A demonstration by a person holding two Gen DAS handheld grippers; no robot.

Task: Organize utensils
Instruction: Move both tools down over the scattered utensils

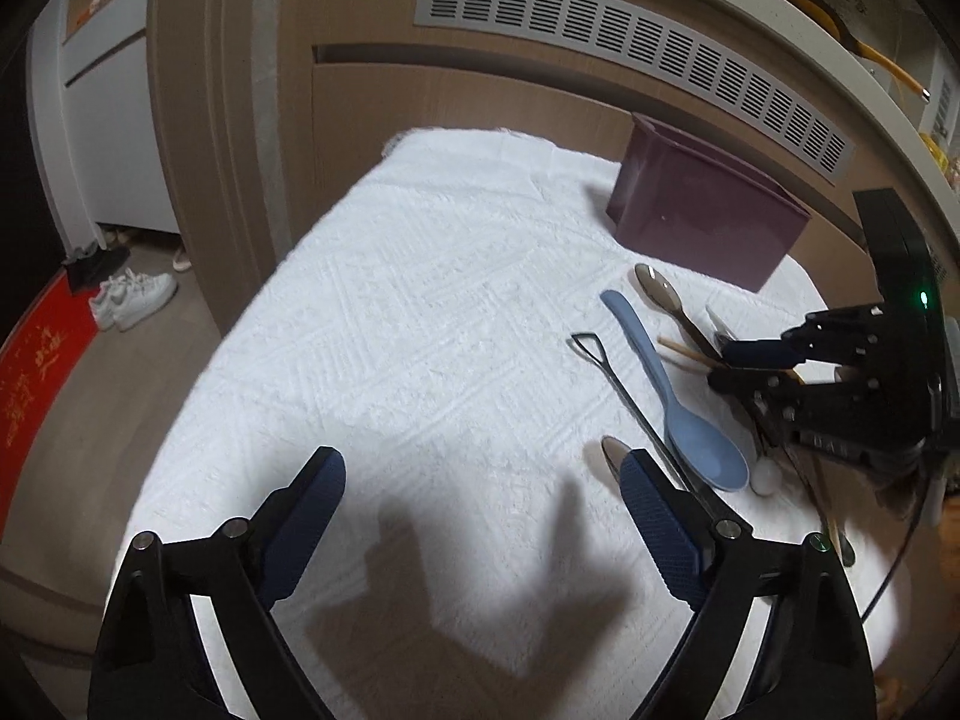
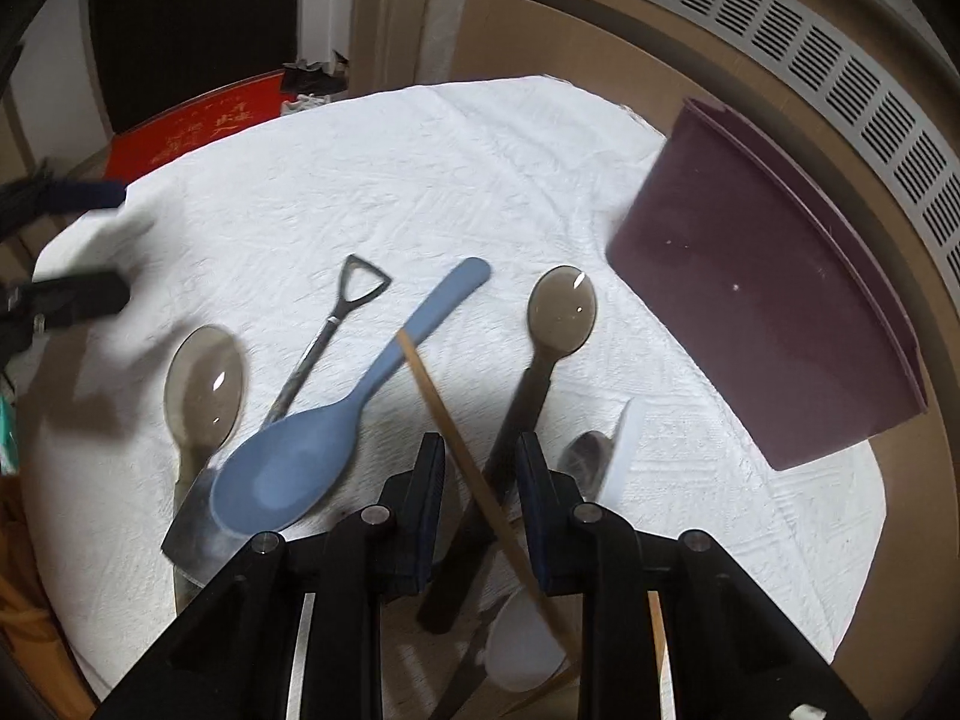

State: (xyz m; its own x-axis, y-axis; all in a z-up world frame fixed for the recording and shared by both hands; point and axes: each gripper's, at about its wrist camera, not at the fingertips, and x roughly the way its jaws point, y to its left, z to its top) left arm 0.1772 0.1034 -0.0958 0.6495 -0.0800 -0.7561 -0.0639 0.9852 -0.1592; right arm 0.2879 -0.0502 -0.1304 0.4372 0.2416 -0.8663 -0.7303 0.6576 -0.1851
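Observation:
A blue spoon, a black shovel-shaped utensil, two smoky translucent spoons, a wooden chopstick and a white spoon lie on the white cloth. My right gripper is partly open, its fingers on either side of the chopstick and the dark spoon handle, not clamped. My left gripper is wide open and empty above the cloth, left of the utensils. The right gripper shows in the left wrist view.
A purple plastic bin stands at the back right of the cloth, against a wooden panel with a grey vent. The table edge drops to the floor at left, with shoes and a red mat.

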